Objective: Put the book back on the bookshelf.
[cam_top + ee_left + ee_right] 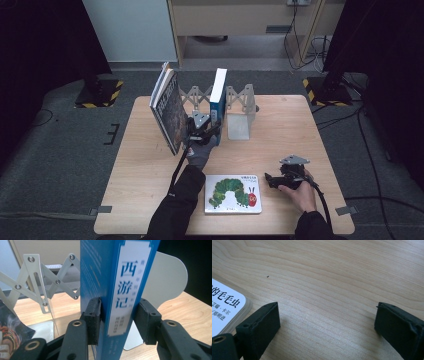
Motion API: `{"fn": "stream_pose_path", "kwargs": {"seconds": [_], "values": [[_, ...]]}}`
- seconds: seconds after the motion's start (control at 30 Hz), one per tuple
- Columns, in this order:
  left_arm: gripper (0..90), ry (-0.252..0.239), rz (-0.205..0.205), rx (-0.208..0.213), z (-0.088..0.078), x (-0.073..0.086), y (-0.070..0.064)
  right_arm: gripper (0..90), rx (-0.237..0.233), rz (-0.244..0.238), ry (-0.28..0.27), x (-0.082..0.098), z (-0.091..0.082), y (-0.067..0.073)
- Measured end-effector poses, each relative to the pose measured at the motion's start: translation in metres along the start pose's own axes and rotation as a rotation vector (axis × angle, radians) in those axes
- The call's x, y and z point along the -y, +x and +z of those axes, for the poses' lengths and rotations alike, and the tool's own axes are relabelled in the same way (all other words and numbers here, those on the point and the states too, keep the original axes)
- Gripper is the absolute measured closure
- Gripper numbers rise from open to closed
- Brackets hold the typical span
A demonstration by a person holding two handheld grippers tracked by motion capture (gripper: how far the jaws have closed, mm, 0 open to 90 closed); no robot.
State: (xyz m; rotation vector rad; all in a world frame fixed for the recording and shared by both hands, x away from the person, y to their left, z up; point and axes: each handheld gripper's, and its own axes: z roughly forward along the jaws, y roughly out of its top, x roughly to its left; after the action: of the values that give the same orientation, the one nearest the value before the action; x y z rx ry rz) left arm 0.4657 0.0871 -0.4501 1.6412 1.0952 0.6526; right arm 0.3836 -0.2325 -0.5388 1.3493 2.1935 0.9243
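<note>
Clamping blue book (110, 290) upright, L gripper (117, 320) | R gripper (327, 322) wide, empty | high view: bookend (239, 125) beside.

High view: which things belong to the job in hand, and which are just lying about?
In the job:
- blue book, upright, clamped by the left gripper
- bookend
- folding rack

Lying about:
- dark book, leaning
- caterpillar book, flat
- right gripper, open, on the table
</note>
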Motion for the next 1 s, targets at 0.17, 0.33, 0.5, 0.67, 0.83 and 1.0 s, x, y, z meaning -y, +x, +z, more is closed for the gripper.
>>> {"fn": "stream_pose_path", "kwargs": {"seconds": [0.17,0.33,0.5,0.67,0.83,1.0], "values": [[59.3,0.057,0.022,0.012,0.001,0.015,0.003,6.5,0.0,-0.002,-0.001,0.0,0.0,0.0],[60.1,0.076,0.006,0.016,0.003,0.019,0.004,6.5,0.001,0.002,-0.001,0.0,0.0,0.0],[59.9,0.067,-0.024,0.016,0.005,0.018,0.003,6.5,0.001,0.002,-0.001,0.0,0.0,0.0],[59.5,0.06,-0.033,0.024,0.007,0.018,-0.002,6.5,0.0,0.001,0.0,0.0,0.0,0.0],[59.2,0.064,-0.027,0.031,0.008,0.015,-0.006,6.4,0.0,0.001,0.0,0.0,0.0,0.0],[58.7,0.055,-0.023,0.043,0.008,0.009,-0.01,6.4,0.0,-0.005,-0.003,0.0,0.001,0.0]]}}
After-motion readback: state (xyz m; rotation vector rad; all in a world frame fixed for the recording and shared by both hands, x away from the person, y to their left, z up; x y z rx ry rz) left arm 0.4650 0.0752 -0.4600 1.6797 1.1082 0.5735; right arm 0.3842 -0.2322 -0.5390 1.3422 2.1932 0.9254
